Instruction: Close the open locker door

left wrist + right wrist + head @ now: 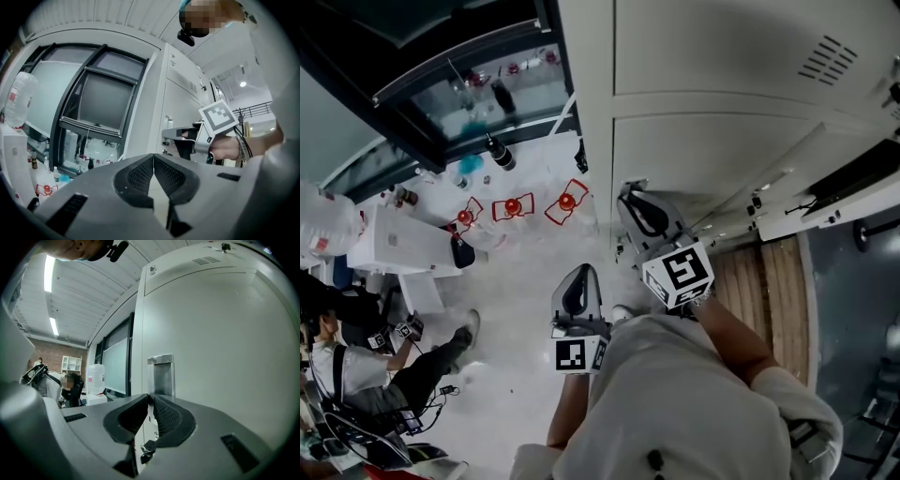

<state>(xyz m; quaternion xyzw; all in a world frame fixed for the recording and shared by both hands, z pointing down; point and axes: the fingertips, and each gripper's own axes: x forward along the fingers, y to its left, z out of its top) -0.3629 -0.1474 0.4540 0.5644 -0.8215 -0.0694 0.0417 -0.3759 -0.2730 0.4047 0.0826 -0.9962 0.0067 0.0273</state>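
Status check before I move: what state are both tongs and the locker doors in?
Left tongs: shut, empty.
Right tongs: shut, empty, pointing at the near locker door.
Near locker door: looks closed, flush with the frame.
Far-right locker door: swung open.

Head view looks steeply down the locker bank (712, 141). Left gripper view faces it from further back. Right gripper view sits close up.
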